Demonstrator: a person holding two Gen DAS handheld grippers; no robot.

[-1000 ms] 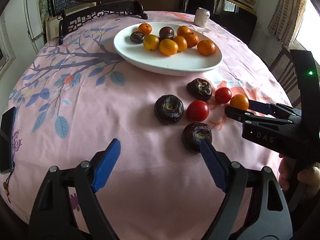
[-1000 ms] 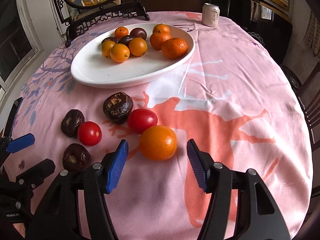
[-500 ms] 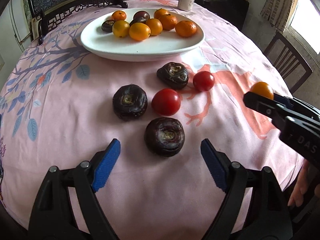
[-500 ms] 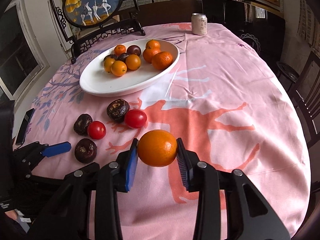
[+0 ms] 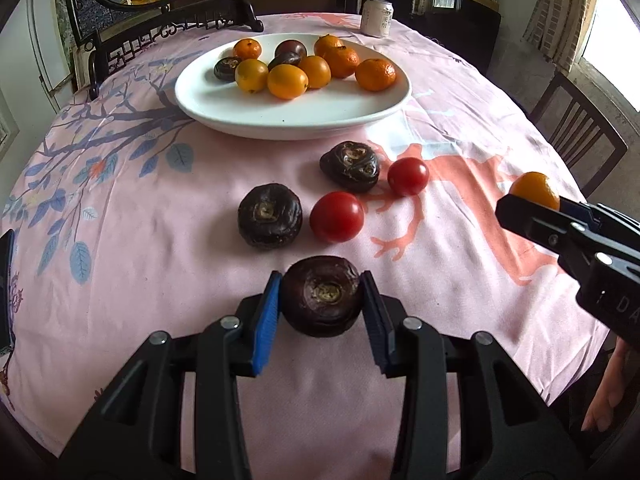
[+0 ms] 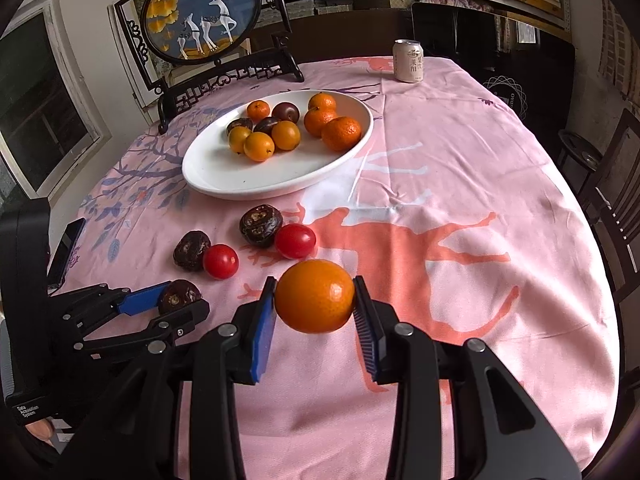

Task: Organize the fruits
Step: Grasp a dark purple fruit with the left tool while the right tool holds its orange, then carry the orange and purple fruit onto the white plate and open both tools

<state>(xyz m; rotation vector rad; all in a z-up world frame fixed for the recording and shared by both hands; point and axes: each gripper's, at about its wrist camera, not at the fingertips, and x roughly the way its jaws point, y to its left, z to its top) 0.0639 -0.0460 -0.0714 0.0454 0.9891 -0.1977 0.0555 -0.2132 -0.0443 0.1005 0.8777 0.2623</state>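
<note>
Left gripper point(image 5: 322, 308): jaws have just closed in; blue pads now press both flanks of a dark purple fruit point(image 5: 322, 300) that sits on the counter point(image 5: 460, 92) near its near edge. The fruit is squat, with its flat stem scar facing up toward the camera; broad axis lies across the jaws. The gripper points steeply down.

Right gripper point(image 6: 315, 300): clamped on an orange point(image 6: 315, 295), held clear above the pink cloth. The orange is near round, no long axis to tell. Gripper is angled downward and forward; in the left wrist view it comes in from the right edge with the orange at its tip.

Loose on the cloth between grippers and plate point(image 5: 296, 114): two more dark fruits point(image 5: 270, 215) point(image 5: 351, 166) and two red tomatoes point(image 5: 337, 216) point(image 5: 408, 176), close together, the farther dark fruit just beside the farther tomato.

Plate: white, oval, long axis running left to right in the left wrist view. Its fruit is bunched at the far half; the near half is bare.

Room: wide bare cloth to the right of the plate. A can point(image 6: 407, 60) stands upright at the far edge, a framed deer screen point(image 6: 200, 20) behind the plate, a dark phone point(image 6: 66, 250) at the left edge.
</note>
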